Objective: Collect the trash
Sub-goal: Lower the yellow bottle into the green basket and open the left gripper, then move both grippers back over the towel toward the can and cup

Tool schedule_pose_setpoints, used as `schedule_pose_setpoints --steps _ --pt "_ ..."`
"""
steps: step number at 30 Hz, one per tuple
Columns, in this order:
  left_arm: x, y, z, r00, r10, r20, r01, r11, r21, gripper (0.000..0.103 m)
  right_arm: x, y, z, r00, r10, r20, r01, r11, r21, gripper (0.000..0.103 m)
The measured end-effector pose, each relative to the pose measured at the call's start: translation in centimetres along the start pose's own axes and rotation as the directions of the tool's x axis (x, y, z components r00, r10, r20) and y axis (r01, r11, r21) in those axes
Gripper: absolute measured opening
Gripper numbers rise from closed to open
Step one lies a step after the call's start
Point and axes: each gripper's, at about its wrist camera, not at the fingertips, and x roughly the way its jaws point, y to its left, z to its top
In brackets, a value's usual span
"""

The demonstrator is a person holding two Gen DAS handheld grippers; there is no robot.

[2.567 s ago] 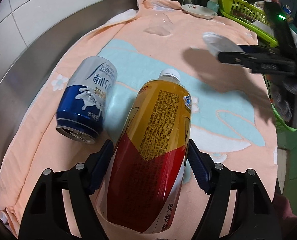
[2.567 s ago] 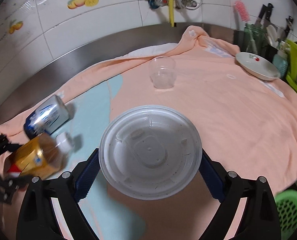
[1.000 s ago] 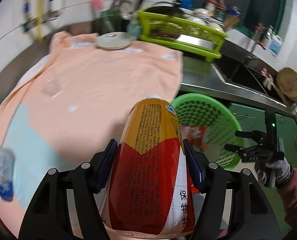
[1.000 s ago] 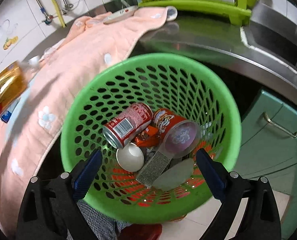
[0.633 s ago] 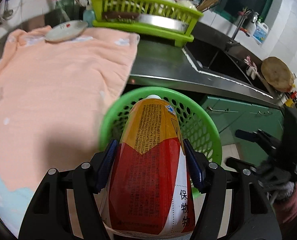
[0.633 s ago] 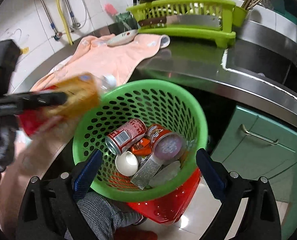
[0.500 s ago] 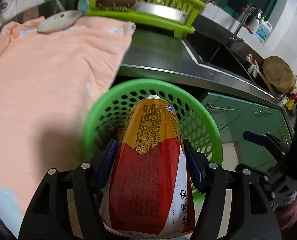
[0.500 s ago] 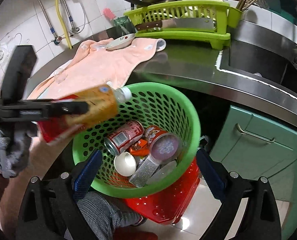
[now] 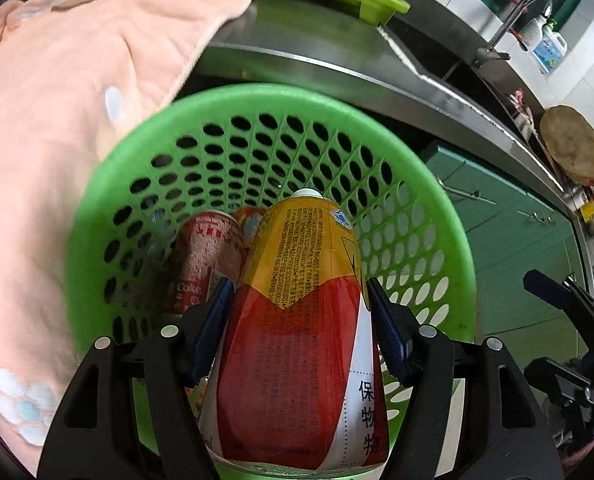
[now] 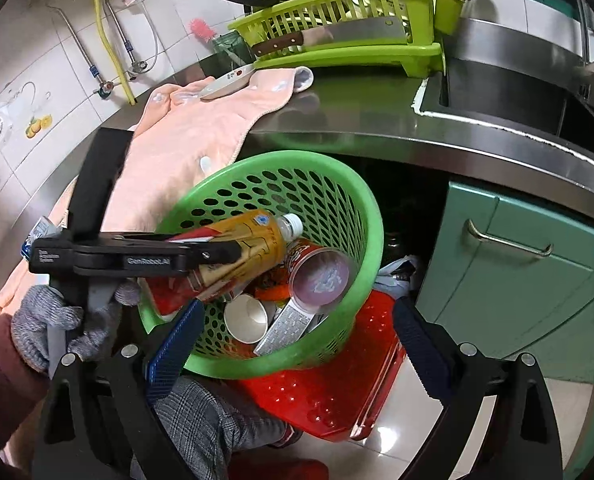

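Note:
My left gripper (image 9: 297,312) is shut on a yellow and red drink bottle (image 9: 301,320) and holds it, cap forward, inside the mouth of the green perforated basket (image 9: 437,200). The bottle (image 10: 249,248) and the left gripper (image 10: 221,252) also show in the right wrist view, over the basket (image 10: 361,216). A red cola can (image 9: 205,256), a snack tube (image 10: 321,272), a white paper cup (image 10: 245,318) and a silver wrapper (image 10: 293,324) lie in the basket. My right gripper (image 10: 293,344) is open and empty, in front of the basket.
A peach towel (image 9: 57,100) covers the steel counter (image 10: 377,120) left of the basket. A plate (image 10: 229,80), a green dish rack (image 10: 337,36) with a cleaver, a sink (image 10: 517,92), a green cabinet (image 10: 537,264) and a red basket (image 10: 337,396) below are around.
My left gripper has carried the bottle from the towel over the counter edge and down into the basket's mouth. My right gripper let go of the plastic lid earlier and has drawn back a little.

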Motion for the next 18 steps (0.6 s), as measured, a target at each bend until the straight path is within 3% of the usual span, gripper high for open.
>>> schedule_pose_setpoints --steps 9,18 --pt "-0.7 -0.5 -0.3 1.0 -0.017 0.023 0.017 1.0 0.013 0.068 0.0 0.5 -0.1 1.0 0.008 0.003 -0.008 1.0 -0.001 0.091" --pt "-6.1 1.8 -1.4 0.996 0.01 0.094 -0.008 1.0 -0.015 0.068 -1.2 2.3 0.9 0.999 0.019 0.036 -0.018 0.999 -0.028 0.091"
